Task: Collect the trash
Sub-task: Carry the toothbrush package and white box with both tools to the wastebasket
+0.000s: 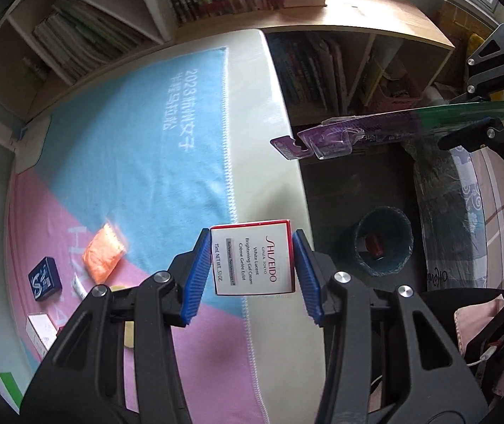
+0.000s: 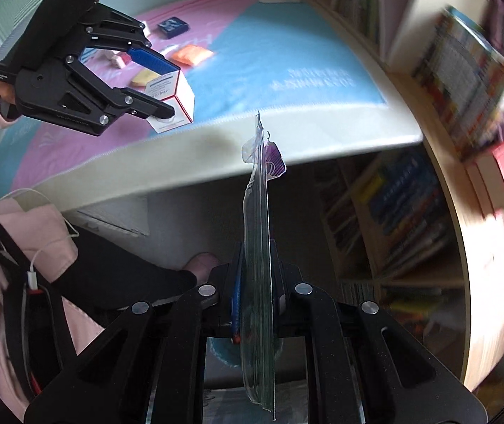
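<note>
My left claw grips a small white carton with red edges, one blue ribbed pad on each side wall. It hangs above the edge of the tabletop, near the bin on the floor. I judge it light and stiff enough at its folded corners, though thin card like this would dent if I squeezed harder. Holding across two opposite flat faces is the right grip; its glossy print could slip, but the ribbed pads should bite.

My right claw is clenched on a long blister pack, clear plastic bonded to purple-and-green card, held edge-on near one end so most of its length sticks out ahead of me. It looks featherweight and flat, springy along its length, and probably slick on the plastic side. Gripped so far from the middle, it may wag or twist; a hold nearer the centre would be steadier.

The tabletop wears a soft woven blanket in blue and pink with a stitched hem. On it lie an orange crinkly packet, a dark blue box and another white carton. The bin is round, lined with a thin bag, with something red inside.
</note>
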{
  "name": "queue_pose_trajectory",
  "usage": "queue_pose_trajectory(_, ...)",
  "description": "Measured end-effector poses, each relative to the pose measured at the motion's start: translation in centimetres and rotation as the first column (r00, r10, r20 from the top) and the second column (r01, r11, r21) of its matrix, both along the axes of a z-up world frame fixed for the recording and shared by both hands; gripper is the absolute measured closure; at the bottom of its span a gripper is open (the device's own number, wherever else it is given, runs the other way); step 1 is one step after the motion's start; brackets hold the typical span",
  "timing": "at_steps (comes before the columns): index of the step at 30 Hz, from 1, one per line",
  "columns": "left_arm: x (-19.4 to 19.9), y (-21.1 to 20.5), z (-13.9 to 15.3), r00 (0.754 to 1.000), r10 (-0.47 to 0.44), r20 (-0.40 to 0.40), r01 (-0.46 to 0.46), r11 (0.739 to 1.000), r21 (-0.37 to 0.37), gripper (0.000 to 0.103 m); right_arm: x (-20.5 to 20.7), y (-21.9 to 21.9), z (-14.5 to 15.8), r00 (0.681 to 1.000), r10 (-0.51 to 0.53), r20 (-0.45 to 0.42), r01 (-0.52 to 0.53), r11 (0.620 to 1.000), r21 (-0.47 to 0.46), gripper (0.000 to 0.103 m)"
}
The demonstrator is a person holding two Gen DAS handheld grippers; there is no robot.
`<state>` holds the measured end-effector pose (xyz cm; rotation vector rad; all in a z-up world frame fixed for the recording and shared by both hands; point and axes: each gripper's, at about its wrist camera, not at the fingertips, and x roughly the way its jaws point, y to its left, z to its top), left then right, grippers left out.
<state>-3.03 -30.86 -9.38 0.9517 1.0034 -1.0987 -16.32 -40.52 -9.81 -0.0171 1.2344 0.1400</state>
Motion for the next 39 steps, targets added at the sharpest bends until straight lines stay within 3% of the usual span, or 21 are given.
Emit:
queue_pose_trajectory(5, -4.4, -3.0, -1.0, 0.99, -0.142, -0.018, 0.142, 0.99, 0.011, 0.06, -5.5, -1.2, -0.7, 0.99, -0.138, -0.033, 0.138, 0.99, -0.002, 0.09)
queue_pose_trajectory(11, -11.2, -6.2, -3.0, 0.943, -0.328, -0.061, 0.331, 0.943, 0.035, 0.06, -12.6, -1.5, -2.5, 0.946, -0.31, -0.097, 0.313, 0.95, 0.013, 0.09)
queue_pose_trajectory(18, -19.4, -8.7, -6.1, 0.84, -0.528, -0.123, 0.538, 0.839, 0.075, 0.06, -20.8, 0.1, -5.3, 0.85, -0.489, -0.197, 0.506, 0.861, 0.044, 0.09)
queue_pose_trajectory(23, -24.2, -9.6, -8.4, 0.759, -0.629, -0.171, 0.648, 0.755, 0.098, 0.06, -25.5, 2.0, -7.5, 0.739, -0.622, -0.256, 0.656, 0.752, 0.066, 0.09)
queue_pose_trajectory(26, -27.0, -9.5, -9.8, 0.697, -0.69, -0.195, 0.715, 0.689, 0.12, 0.06, -27.4, 3.3, -8.7, 0.673, -0.681, -0.288, 0.725, 0.684, 0.079, 0.09)
queue_pose_trajectory(31, -29.2, -8.8, -10.9, 0.618, -0.755, -0.219, 0.786, 0.602, 0.142, 0.06, -29.6, 5.1, -9.9, 0.601, -0.728, -0.33, 0.789, 0.606, 0.1, 0.09)
queue_pose_trajectory(33, -29.9, -8.6, -11.4, 0.591, -0.774, -0.229, 0.807, 0.571, 0.151, 0.06, -30.1, 5.7, -10.3, 0.578, -0.74, -0.344, 0.807, 0.582, 0.104, 0.09)
queue_pose_trajectory(39, -31.3, -8.6, -12.4, 0.544, -0.801, -0.252, 0.839, 0.515, 0.175, 0.06, -30.9, 6.1, -11.7, 0.522, -0.765, -0.376, 0.847, 0.516, 0.126, 0.09)
